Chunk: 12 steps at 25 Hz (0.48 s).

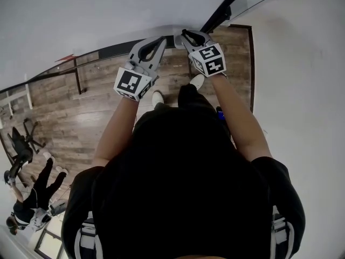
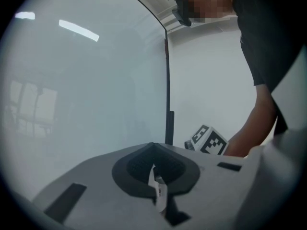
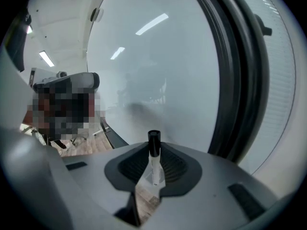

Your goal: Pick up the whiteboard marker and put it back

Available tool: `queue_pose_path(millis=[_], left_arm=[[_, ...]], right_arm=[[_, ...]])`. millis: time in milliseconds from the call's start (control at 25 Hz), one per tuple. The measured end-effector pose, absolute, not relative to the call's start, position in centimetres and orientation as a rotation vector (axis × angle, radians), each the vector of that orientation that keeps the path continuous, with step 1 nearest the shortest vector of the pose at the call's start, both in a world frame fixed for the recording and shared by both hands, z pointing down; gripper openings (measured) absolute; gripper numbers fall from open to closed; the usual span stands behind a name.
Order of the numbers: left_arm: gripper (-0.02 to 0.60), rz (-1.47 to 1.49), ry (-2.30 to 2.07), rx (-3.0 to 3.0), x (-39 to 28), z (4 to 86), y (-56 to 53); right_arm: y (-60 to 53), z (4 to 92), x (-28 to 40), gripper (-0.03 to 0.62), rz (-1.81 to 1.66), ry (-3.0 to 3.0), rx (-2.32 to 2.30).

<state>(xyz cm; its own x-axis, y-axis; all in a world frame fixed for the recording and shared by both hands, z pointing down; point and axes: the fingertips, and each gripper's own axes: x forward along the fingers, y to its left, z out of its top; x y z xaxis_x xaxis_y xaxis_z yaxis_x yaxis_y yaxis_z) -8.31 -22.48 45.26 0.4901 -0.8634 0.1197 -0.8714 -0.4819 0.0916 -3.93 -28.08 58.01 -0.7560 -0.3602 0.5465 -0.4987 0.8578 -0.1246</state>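
The whiteboard marker (image 3: 154, 163), white-bodied with a black cap pointing away from me, stands upright between the pads of my right gripper (image 3: 152, 150), which is shut on it. In the head view that gripper (image 1: 187, 35) is held against the lower edge of the whiteboard (image 1: 108, 9). Just to its left, my left gripper (image 1: 160, 41) also points at the board. Seen from its own camera, the left gripper (image 2: 153, 169) has its pads closed together. A narrow white piece with small print (image 2: 159, 191) shows in the slit below them; I cannot tell what it is.
The glossy board (image 3: 158, 66) fills both gripper views, with a black frame (image 3: 240, 85) at its right edge and a black ledge (image 1: 116, 49) along its bottom. A white wall (image 1: 302, 63) rises on the right. Another person (image 1: 32, 196) and a chair (image 1: 21, 144) are at the far left on the wooden floor.
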Motion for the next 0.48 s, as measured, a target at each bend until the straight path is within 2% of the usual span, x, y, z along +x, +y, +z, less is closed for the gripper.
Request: queue_pose_path(millis=[480], left_arm=[[0.003, 0.077, -1.526, 2.561, -8.72, 45.32, -22.56]], right_arm=[[-28.98, 58.01, -3.29, 0.072, 0.425, -2.513, 0.653]])
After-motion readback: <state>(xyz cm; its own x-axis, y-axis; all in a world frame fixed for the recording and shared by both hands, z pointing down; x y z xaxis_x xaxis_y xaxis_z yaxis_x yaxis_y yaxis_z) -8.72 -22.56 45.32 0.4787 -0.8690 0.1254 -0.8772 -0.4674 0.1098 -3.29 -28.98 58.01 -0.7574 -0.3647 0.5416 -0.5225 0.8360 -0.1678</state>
